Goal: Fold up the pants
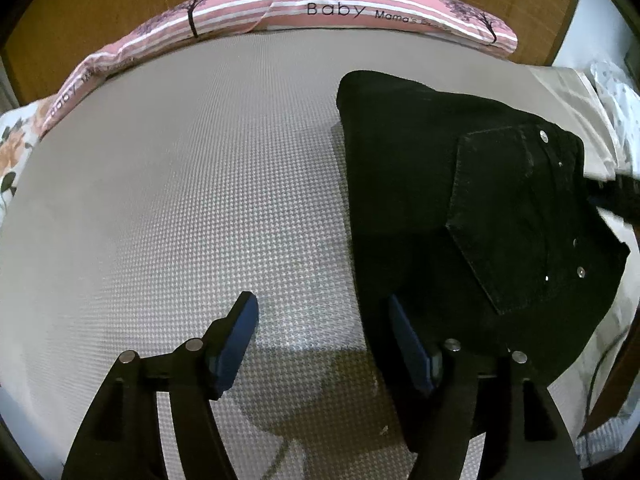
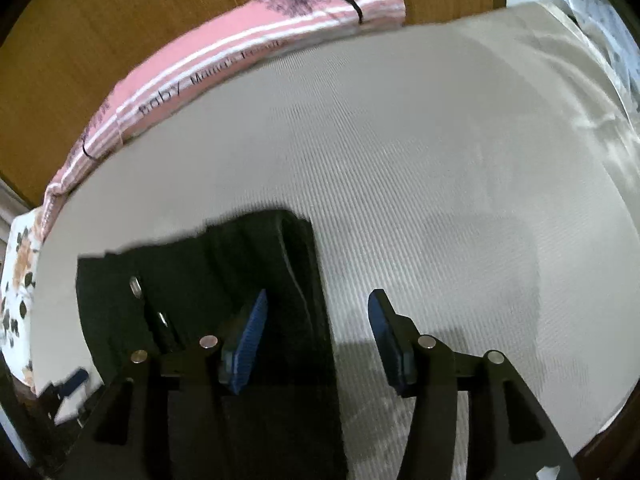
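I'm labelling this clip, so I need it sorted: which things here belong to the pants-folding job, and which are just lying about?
Job:
black pants, already folded into a compact bundle
left gripper, open
right gripper, open
grey mattress, the work surface

Lying about:
pink pillow printed "Baby"
floral bedding
spotted cloth

You see black pants (image 1: pixel 460 208) with silver rivets, lying on a grey mat (image 1: pixel 180 200) woven in a fine white houndstooth. Your gripper pads (image 1: pixel 236 344) are blue on black arms. The pillow (image 1: pixel 320 8) is pink with white stripes, dark trees and black lettering.
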The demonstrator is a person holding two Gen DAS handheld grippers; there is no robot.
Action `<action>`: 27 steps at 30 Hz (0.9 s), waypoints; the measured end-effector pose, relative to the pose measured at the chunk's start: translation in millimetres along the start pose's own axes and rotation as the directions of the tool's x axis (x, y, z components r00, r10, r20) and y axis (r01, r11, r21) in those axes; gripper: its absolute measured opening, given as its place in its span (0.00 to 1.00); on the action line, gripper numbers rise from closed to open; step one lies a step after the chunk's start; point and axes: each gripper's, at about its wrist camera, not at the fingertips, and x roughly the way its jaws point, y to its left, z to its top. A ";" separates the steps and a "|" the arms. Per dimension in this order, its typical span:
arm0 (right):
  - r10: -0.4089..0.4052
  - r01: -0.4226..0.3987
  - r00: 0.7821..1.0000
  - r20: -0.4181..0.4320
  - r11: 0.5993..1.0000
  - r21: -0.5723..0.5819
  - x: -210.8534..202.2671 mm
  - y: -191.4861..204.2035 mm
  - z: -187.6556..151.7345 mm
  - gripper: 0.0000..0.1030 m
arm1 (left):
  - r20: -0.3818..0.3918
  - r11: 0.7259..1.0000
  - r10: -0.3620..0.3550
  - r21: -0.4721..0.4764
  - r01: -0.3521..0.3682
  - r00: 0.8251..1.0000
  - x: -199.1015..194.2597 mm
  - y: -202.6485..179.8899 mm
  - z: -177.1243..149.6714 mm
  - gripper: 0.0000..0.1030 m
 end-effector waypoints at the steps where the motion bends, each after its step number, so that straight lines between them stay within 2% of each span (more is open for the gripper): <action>1: 0.008 -0.008 1.000 -0.010 1.000 0.010 0.1 -3.8 -6.5 0.47 | -0.003 1.000 -0.003 -0.002 0.003 1.000 0.0 0.5 0.0 0.67; 7: 0.053 -0.051 0.998 -0.028 0.997 0.056 -7.6 -19.7 -33.9 0.48 | -0.004 1.000 0.006 0.004 -0.006 1.000 -1.4 -1.2 0.3 0.68; 19: 0.081 -0.079 0.996 -0.043 0.996 0.049 -22.4 -22.6 -44.8 0.49 | -0.043 1.000 0.003 0.020 -0.002 0.999 -6.3 0.4 10.5 0.68; 23: 0.168 -0.165 0.983 -0.069 0.985 0.044 -25.7 -25.3 -43.1 0.49 | -0.022 0.998 -0.040 0.037 0.041 0.999 -16.0 -2.9 15.1 0.68; 27: 0.254 -0.250 0.963 -0.095 0.967 0.050 -23.3 -30.0 -38.7 0.49 | -0.028 0.990 -0.137 0.010 0.138 0.990 -19.6 -1.6 21.9 0.68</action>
